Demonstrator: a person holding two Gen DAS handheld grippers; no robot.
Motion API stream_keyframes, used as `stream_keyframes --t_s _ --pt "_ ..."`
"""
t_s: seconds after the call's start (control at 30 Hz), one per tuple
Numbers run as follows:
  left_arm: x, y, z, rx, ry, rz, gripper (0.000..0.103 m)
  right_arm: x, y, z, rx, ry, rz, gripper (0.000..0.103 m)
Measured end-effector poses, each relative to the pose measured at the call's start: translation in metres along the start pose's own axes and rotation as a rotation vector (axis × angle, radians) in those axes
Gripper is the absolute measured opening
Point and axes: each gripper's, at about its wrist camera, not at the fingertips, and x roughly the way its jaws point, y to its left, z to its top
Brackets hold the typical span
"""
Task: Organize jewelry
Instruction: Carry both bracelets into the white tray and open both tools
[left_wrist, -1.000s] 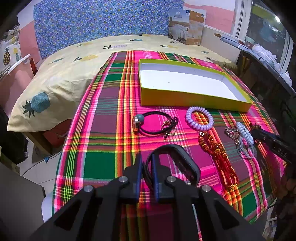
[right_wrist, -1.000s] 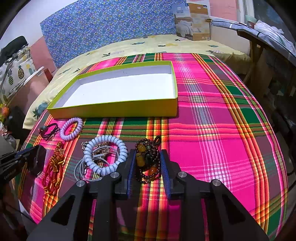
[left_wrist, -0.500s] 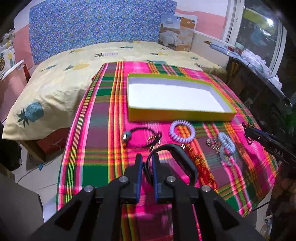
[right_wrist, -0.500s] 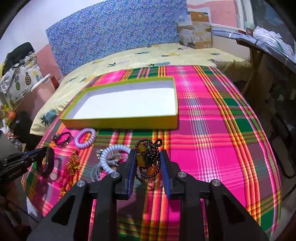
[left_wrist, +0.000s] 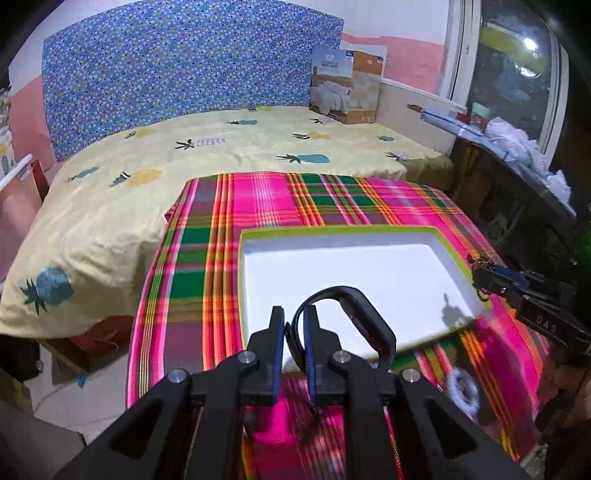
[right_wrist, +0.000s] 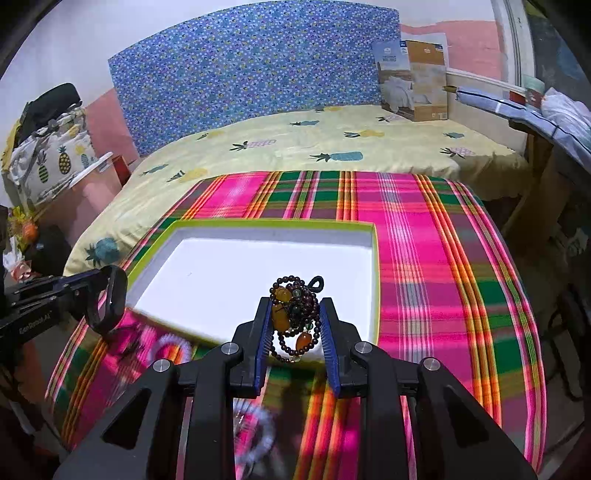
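Left gripper (left_wrist: 293, 332): clamped on a black bangle (left_wrist: 364, 317), lower centre of its frame, in front of the tray.
Right gripper (right_wrist: 295, 325): closed on a bunch of dark and amber beads (right_wrist: 295, 314), lower centre.
Tray (right_wrist: 258, 223): yellow-green rim, white floor, mid-frame on the plaid cloth (right_wrist: 424, 258).
Around: white coil band (left_wrist: 461, 391) blurred at lower right; pineapple bedspread (left_wrist: 221, 147) and boxed bedding (left_wrist: 347, 86) behind.

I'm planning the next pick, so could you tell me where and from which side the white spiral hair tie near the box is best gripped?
Grip the white spiral hair tie across one side of its coil, one finger inside the ring and one outside, coming from above. It seems to lie flat on the plaid cloth, so only a top approach offers an edge. Blur hides finer detail.
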Motion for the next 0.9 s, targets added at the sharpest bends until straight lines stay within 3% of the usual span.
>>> stream_keyframes --t_s 0.37,0.9 --pt "0.081 0.008 0.030 0.021 0.085 0.074 0.011 0.075 -0.025 0.027 -0.019 0.088 -0.050 0.026" --pt "0.107 0.003 0.033 0.078 0.098 0.128 0.012 0.097 -0.034 0.035 -0.031 0.131 -0.075 0.029"
